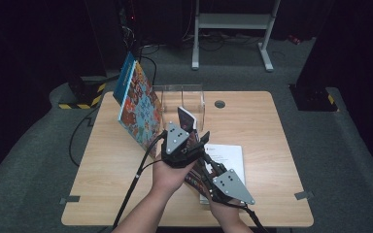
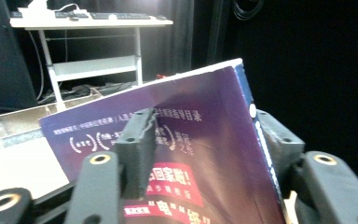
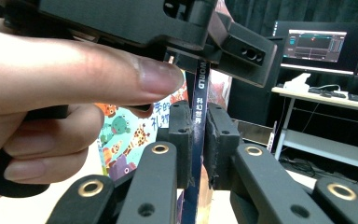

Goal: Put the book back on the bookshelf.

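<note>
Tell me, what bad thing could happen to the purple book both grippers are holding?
The thin purple paperback book stands on edge between the left gripper and the right gripper, which pinches only its spine, so it might twist or slip. The two grippers sit crowded together and could bump. The big colourful picture book leans steeply against the clear plastic box; a knock might topple it.

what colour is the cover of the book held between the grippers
Deep purple cover with white lettering and a red banner, clearest in the left gripper view.
</note>
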Available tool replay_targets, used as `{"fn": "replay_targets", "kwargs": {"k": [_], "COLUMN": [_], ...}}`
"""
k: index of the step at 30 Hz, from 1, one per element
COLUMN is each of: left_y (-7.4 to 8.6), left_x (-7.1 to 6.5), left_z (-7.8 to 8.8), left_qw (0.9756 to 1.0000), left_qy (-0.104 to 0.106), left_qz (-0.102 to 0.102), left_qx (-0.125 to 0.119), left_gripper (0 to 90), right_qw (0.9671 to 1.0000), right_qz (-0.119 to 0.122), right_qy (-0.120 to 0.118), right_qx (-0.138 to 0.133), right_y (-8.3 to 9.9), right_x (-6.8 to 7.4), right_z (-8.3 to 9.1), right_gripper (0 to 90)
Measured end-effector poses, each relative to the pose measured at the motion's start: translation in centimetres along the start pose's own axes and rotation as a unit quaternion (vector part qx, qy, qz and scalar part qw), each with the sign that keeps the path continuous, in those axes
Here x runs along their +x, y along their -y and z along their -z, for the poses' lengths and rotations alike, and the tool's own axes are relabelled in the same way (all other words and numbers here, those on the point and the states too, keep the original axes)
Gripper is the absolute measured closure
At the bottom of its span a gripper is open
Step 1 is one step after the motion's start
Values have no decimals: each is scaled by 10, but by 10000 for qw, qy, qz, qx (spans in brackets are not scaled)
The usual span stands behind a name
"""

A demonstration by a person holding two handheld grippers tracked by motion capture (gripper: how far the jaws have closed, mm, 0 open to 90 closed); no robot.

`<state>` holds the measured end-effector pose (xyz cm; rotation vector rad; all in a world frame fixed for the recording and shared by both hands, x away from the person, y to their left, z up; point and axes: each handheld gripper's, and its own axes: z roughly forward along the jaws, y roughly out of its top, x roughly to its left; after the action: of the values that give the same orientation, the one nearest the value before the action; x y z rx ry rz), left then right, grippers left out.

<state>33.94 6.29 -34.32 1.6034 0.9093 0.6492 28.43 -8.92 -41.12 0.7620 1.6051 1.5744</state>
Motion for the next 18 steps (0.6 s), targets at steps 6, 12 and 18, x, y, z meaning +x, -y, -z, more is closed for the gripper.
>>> {"fn": "replay_targets", "kwargs": {"k": [6,12,18], "left_y": [1,4,5], "left_x": [-1,-5,-8], "left_z": [0,-2,-3], "left_qw": [9999,9996,9994], "left_qy": [-61,-113,-127], "left_qz": [-82,-234,-304], "left_qx": [46,81,89], "left_gripper": [506,606,664], "right_qw": [10000,9999,9998], "right_qz": [27,8,90], "right_qy": [-30,-118,-116], "right_qx": [31,69,124], "right_y": [2,5,8], "right_x": [1,1,2], "right_z": [-1,-2,-2], "right_gripper": [816,768,747]}}
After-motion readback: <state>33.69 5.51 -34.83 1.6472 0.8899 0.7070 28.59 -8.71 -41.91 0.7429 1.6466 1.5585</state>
